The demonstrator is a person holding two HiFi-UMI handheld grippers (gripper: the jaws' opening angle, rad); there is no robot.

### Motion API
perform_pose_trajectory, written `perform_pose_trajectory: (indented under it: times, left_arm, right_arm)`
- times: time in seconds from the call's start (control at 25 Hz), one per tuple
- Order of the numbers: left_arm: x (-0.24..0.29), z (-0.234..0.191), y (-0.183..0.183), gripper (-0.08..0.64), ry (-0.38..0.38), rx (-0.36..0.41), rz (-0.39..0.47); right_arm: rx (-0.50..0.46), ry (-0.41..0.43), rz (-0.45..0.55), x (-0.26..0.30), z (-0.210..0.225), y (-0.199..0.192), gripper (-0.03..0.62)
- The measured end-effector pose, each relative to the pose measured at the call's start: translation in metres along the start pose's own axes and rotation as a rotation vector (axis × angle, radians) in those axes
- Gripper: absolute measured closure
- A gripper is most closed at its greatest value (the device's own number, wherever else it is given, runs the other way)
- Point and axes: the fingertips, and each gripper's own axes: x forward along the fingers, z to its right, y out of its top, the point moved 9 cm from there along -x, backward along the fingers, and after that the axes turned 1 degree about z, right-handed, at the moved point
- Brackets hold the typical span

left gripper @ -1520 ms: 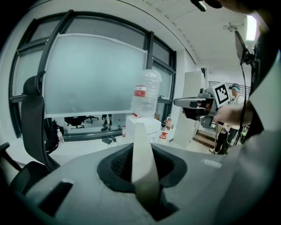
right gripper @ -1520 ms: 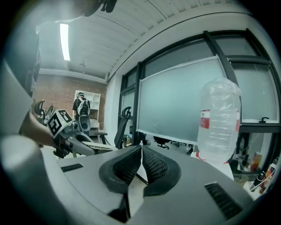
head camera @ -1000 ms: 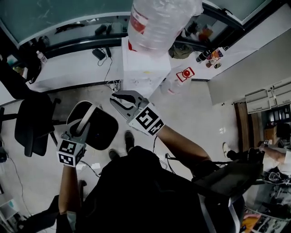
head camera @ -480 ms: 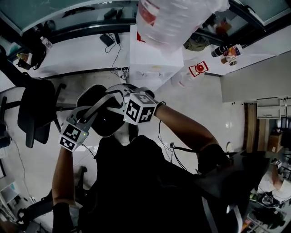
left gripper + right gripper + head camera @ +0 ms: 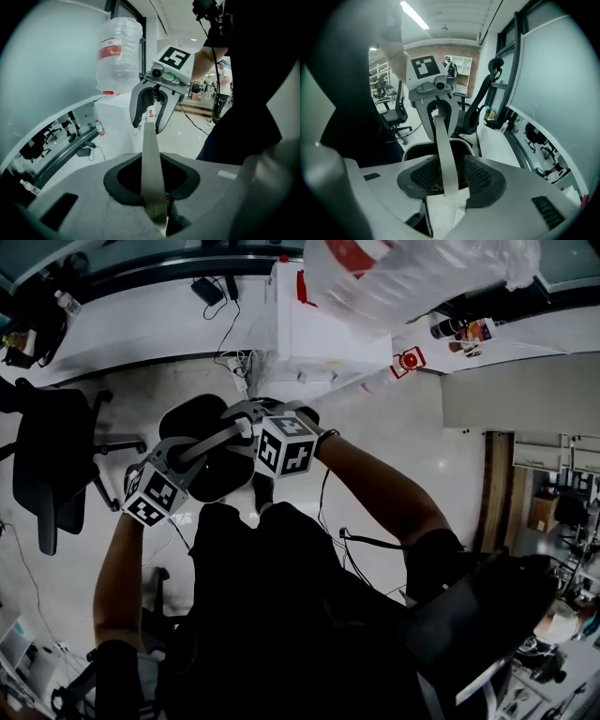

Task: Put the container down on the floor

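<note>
The container point(image 5: 217, 482) is black and round; it hangs low, right in front of the person, over the floor point(image 5: 412, 442) and near the white box point(image 5: 319, 334); I cannot tell if its bottom touches the floor yet. Its pale handle point(image 5: 149, 159) goes through both grippers. The left gripper point(image 5: 152, 180) pinches the handle. The right gripper point(image 5: 450, 176) has just been opening its jaws; they stand wide now, with the handle between them but not squeezed; so I think the left one carries the weight alone.

To do this well, I think the left hand should go down slowly and straight; the container should stay level and not swing; its whole bottom should sit flat before the left jaws let go; the right jaws should keep off the handle so they do not tug it.

The head view shows where the container is in the room, but not the jaws; the gripper views show the jaws close up. Only the right gripper view shows the white rim point(image 5: 407, 152) under the handle; only the left gripper view shows the water jug point(image 5: 119, 56) from the side.
</note>
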Motion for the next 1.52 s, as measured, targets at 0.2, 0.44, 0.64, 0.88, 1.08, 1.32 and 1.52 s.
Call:
perform_pose_trajectory:
  times: [0.2,0.44,0.64,0.88,1.08,1.32,1.52]
  left_arm:
    - [0.016,-0.025,-0.027,0.474,-0.06,0.027,-0.017]
    - [0.041,-0.057,-0.056,0.474,-0.108,0.049,-0.057]
    - [0.066,-0.076,-0.089,0.472,-0.141,0.107,-0.133]
    - [0.105,-0.092,-0.129,0.469,-0.137,0.118,-0.229]
    - [0.14,-0.1,-0.157,0.468,-0.128,0.112,-0.261]
    - [0.175,-0.108,-0.187,0.466,-0.133,0.134,-0.3]
    - [0.202,-0.108,-0.213,0.465,-0.138,0.143,-0.329]
  right_arm:
    - [0.028,0.038,-0.058,0.032,0.008,-0.004,0.485]
    - [0.054,0.068,-0.086,0.073,0.028,-0.027,0.495]
    - [0.064,0.074,-0.11,0.113,0.034,-0.048,0.5]
    - [0.1,0.085,-0.159,0.155,0.039,-0.076,0.502]
    - [0.123,0.077,-0.174,0.189,0.044,-0.111,0.502]
    - [0.146,0.085,-0.196,0.224,0.046,-0.146,0.502]
    - [0.142,0.093,-0.22,0.252,0.042,-0.173,0.502]
